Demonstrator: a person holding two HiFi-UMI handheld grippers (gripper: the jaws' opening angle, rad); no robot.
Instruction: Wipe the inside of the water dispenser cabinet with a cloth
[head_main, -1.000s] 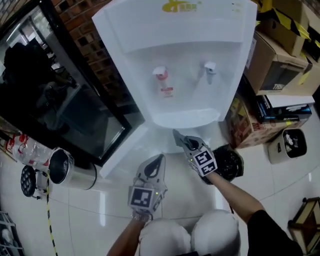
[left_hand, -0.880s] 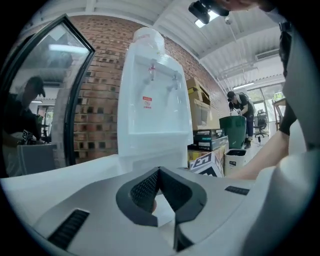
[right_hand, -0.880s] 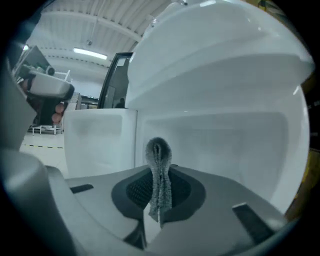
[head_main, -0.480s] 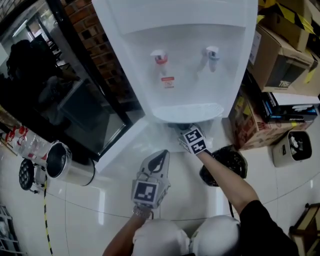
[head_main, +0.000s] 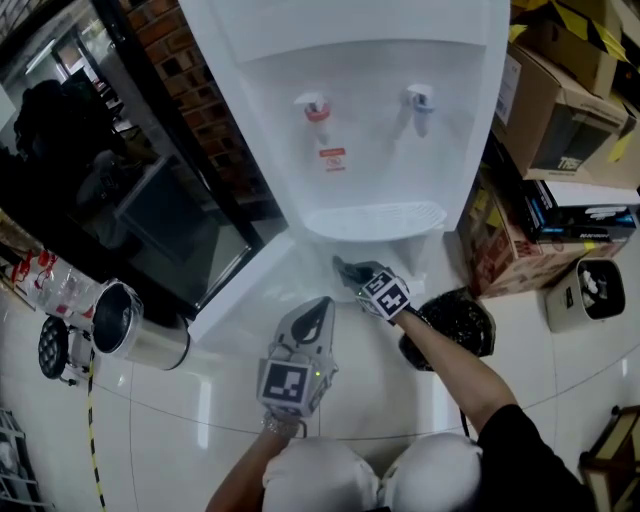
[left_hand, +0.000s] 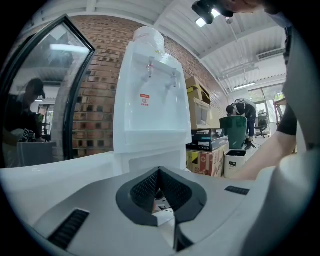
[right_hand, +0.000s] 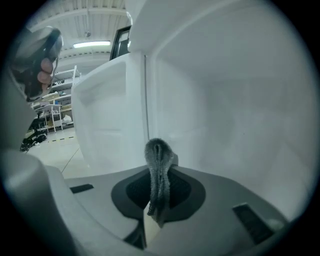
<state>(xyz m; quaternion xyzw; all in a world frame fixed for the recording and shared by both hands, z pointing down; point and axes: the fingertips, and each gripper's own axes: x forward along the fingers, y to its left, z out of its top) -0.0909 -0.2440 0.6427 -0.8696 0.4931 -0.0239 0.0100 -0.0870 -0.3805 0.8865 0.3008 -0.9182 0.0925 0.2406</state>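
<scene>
The white water dispenser (head_main: 370, 120) stands ahead with a red tap (head_main: 316, 108) and a blue tap (head_main: 419, 98). Its lower cabinet door (head_main: 245, 295) is swung open to the left. My right gripper (head_main: 346, 268) reaches at the cabinet mouth just under the drip tray (head_main: 375, 220), shut on a grey cloth (right_hand: 159, 172). In the right gripper view the cloth stands folded between the jaws, with the white cabinet wall (right_hand: 225, 110) close ahead. My left gripper (head_main: 317, 310) hangs back in front of the cabinet, shut and holding nothing (left_hand: 159, 174).
Cardboard boxes (head_main: 560, 130) are stacked right of the dispenser, with a black bag (head_main: 460, 325) and a small white bin (head_main: 585, 290) on the floor. A dark glass door (head_main: 120, 200) and a steel pot (head_main: 125, 335) are to the left.
The right gripper went in under the drip tray, then drew back a little and to the left, cloth still held. The left gripper stayed nearly still.
</scene>
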